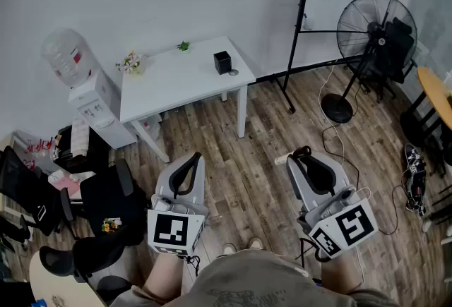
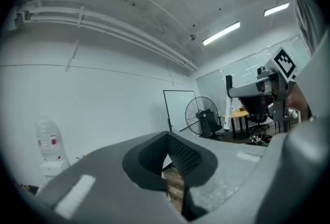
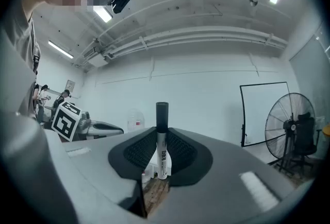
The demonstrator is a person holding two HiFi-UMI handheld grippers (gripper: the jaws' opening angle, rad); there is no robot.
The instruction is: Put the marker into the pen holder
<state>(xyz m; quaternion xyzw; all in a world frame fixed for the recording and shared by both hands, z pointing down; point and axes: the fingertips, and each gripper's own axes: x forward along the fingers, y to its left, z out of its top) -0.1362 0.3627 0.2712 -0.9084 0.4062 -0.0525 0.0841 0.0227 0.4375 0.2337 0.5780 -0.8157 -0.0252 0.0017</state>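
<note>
The black pen holder (image 1: pixel 222 62) stands near the right end of a white table (image 1: pixel 169 83) across the room. My right gripper (image 1: pixel 300 156) is shut on the marker (image 1: pixel 284 158), which has a white body and a black cap. In the right gripper view the marker (image 3: pixel 162 141) stands upright between the pads, cap on top, with my right gripper (image 3: pixel 162 134) closed round it. My left gripper (image 1: pixel 195 156) is shut on nothing; in its own view my left gripper (image 2: pixel 167 139) shows its pads meeting at the tip. Both grippers hang low over the wooden floor, far from the table.
A water dispenser (image 1: pixel 92 104) stands left of the table, with a small flower pot (image 1: pixel 131 62) on the table's far left. A standing fan (image 1: pixel 374 34) and a whiteboard stand (image 1: pixel 296 37) are to the right. Black office chairs (image 1: pixel 99 203) crowd the left; cables (image 1: pixel 332 136) lie on the floor.
</note>
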